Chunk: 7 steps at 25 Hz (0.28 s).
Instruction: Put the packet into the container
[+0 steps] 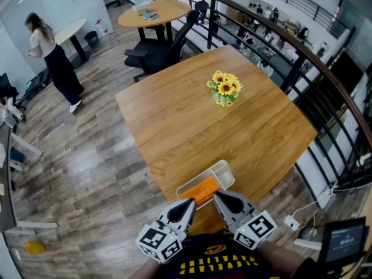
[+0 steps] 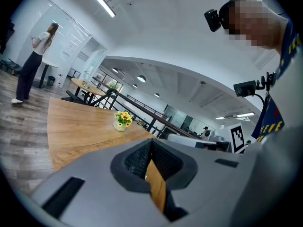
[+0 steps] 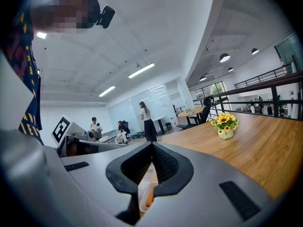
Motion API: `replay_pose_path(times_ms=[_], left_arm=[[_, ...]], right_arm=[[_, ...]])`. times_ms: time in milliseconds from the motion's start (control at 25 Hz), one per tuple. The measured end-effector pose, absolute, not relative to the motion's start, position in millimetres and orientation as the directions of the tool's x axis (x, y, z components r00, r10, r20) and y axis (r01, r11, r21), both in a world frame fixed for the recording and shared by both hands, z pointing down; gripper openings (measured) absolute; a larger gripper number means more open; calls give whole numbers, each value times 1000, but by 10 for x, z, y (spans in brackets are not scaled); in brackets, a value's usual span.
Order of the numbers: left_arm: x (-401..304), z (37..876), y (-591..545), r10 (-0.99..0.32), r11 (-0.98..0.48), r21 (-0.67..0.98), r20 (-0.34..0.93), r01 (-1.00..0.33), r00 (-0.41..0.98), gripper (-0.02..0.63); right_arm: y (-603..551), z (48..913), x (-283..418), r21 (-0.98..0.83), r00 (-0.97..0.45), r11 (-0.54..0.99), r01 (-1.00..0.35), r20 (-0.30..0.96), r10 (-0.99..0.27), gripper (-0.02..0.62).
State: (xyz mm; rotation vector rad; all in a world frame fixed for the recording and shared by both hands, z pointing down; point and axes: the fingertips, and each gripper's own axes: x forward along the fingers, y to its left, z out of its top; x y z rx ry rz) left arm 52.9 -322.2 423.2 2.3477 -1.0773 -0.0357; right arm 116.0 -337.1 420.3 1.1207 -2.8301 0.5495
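left claw point(image 1: 187, 204) and right claw point(image 1: 218, 196) side by side over near table edge, tips angled toward each other, both pressed together, nothing pinched. just ahead of tips, between them: clear container point(image 1: 225, 171) on table point(image 1: 174, 121). orange packet point(image 1: 201, 190) lies flat inside container's near half, apart from both claws. further on, sunflower pot point(image 1: 225, 90) near table middle. beyond: black chair point(image 1: 158, 50), round table point(image 1: 154, 11), person point(image 1: 55, 57) standing far left.

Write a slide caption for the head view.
Shut and empty, the left gripper and right gripper are held just before the clear container, orange packet inside, on the wooden table.
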Motion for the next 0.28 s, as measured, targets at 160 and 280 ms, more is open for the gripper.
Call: replay_pose_path(times_ms=[160, 280], left_arm=[[530, 4247, -3223, -706, -526, 491, 202, -694, 678, 0], [554, 4281, -3222, -702, -528, 494, 204, -691, 682, 0]], right_arm=[[-3375, 4205, 1151, -306, -740, 679, -667, 174, -649, 9], [-3371, 4228, 1161, -307, -742, 680, -666, 176, -647, 9]])
